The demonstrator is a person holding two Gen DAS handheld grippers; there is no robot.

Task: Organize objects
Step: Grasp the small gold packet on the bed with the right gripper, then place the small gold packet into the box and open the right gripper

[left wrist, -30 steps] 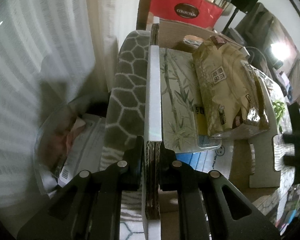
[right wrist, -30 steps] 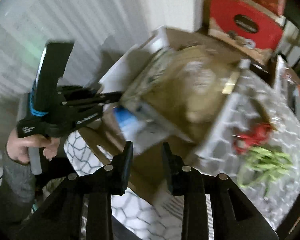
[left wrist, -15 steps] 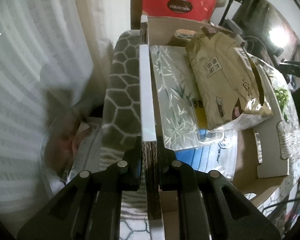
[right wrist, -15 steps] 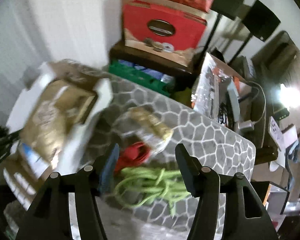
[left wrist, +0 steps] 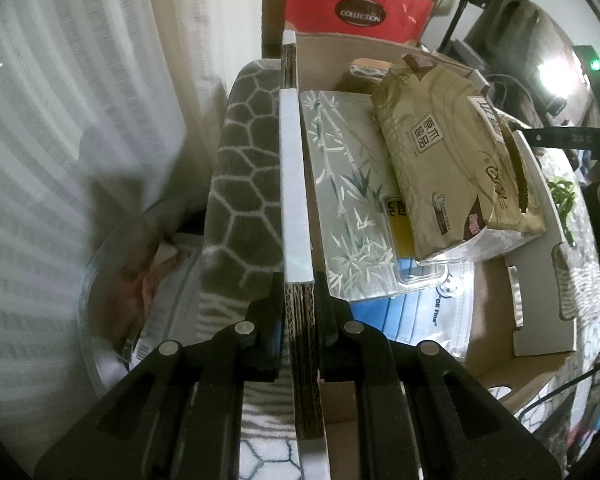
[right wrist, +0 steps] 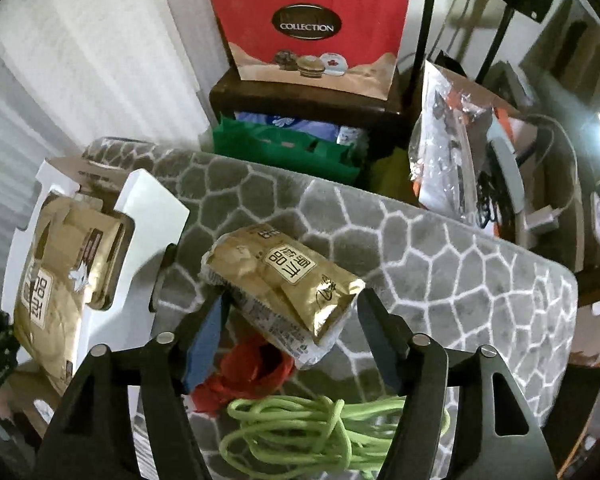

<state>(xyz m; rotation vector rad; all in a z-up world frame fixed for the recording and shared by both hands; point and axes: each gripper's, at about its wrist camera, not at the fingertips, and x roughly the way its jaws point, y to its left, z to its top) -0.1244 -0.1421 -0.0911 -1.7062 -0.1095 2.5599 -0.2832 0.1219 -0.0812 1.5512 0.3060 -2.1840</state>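
Note:
My left gripper (left wrist: 298, 292) is shut on the upright side wall of a cardboard box (left wrist: 292, 152), pinching its corrugated edge. Inside the box lie a bamboo-print pack (left wrist: 340, 184), a gold tissue pack (left wrist: 440, 160) on top of it, and a blue-and-white bag (left wrist: 420, 312) underneath. In the right wrist view my right gripper (right wrist: 290, 304) hangs over the grey patterned mat (right wrist: 440, 280). Its jaws are opening, with a smaller gold packet (right wrist: 284, 280) lying between the fingers; the pads do not press on it. The box (right wrist: 152, 208) stands at the left.
A red crumpled thing (right wrist: 252, 372) and a coil of green cord (right wrist: 300, 428) lie on the mat just below the packet. Beyond the mat stand a red gift bag (right wrist: 312, 28), a green bag (right wrist: 280, 152) and a clutter of cables (right wrist: 480, 168). A clear bin (left wrist: 112, 280) sits left of the box.
My right gripper swung from over the box to over the mat and spread its fingers around the small gold packet. My left gripper kept its grip on the box wall.

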